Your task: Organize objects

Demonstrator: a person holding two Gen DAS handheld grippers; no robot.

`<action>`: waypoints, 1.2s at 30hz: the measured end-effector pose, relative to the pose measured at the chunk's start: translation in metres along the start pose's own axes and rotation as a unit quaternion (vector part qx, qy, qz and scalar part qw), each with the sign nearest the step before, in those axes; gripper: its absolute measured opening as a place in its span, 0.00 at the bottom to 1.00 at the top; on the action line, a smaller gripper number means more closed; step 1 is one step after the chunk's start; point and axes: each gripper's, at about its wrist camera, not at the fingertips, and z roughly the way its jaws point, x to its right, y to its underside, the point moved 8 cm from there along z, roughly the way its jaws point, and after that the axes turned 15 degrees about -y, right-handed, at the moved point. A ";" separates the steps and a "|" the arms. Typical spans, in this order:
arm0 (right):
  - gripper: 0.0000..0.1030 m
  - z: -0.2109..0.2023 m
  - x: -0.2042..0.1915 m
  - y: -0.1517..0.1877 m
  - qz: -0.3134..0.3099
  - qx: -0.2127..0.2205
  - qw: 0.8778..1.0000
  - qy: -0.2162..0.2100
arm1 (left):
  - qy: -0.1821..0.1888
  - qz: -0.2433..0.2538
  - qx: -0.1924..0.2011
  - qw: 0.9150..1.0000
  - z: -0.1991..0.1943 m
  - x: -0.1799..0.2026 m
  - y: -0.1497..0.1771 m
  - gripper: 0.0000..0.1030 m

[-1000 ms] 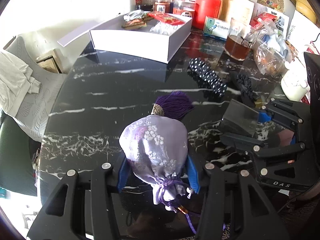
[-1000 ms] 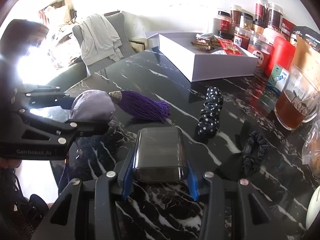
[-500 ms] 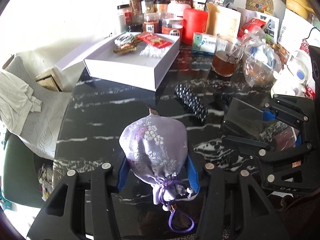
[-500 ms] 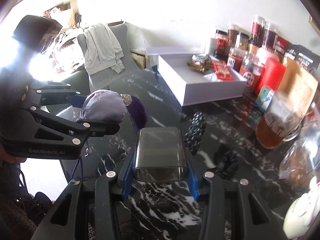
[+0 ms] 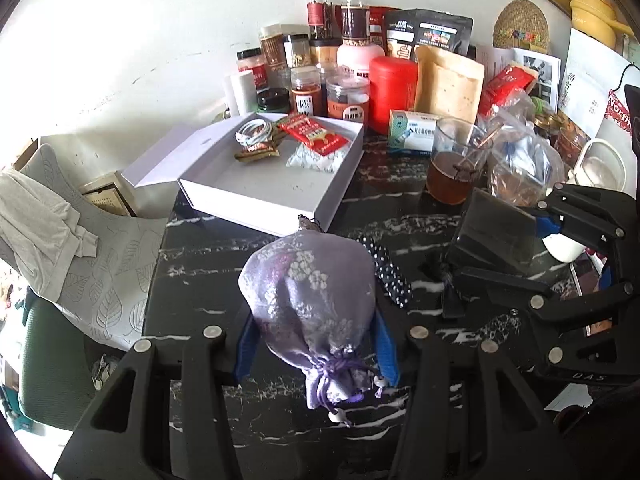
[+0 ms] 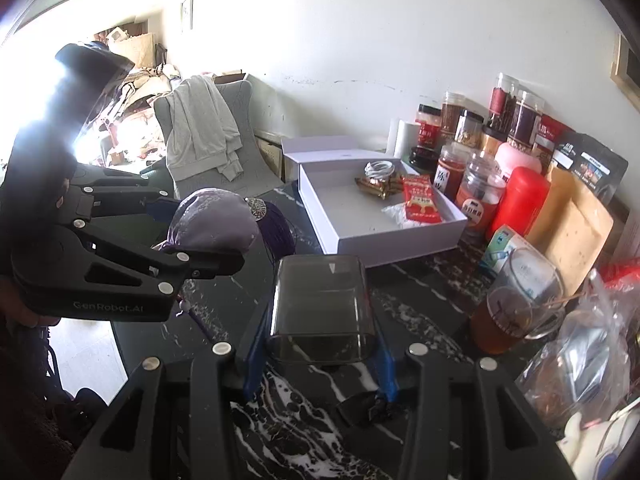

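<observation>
Lilac silk pouch (image 5: 310, 300) lies lengthwise between left gripper (image 5: 316, 350) pads; tied neck rearward.

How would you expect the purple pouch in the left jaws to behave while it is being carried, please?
The purple pouch is probably soft: its fabric bulges and creases where the left gripper squeezes it. Its tassel hangs loose, so it will likely swing. The satin sheen suggests it could slip.
</observation>
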 end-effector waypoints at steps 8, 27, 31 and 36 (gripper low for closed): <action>0.44 0.000 0.012 -0.027 -0.010 0.011 1.000 -0.002 | -0.005 0.003 0.014 1.000 0.004 -0.008 -0.035 0.45; 0.44 0.051 0.063 -0.077 0.000 0.009 1.000 0.001 | 0.011 0.012 0.012 1.000 0.083 -0.021 -0.095 0.45; 0.44 0.064 0.076 -0.086 0.002 0.009 1.000 0.003 | 0.011 0.013 0.011 1.000 0.105 -0.023 -0.109 0.45; 0.44 0.083 0.094 -0.095 0.006 0.004 1.000 0.005 | 0.012 0.012 0.013 1.000 0.130 -0.029 -0.128 0.45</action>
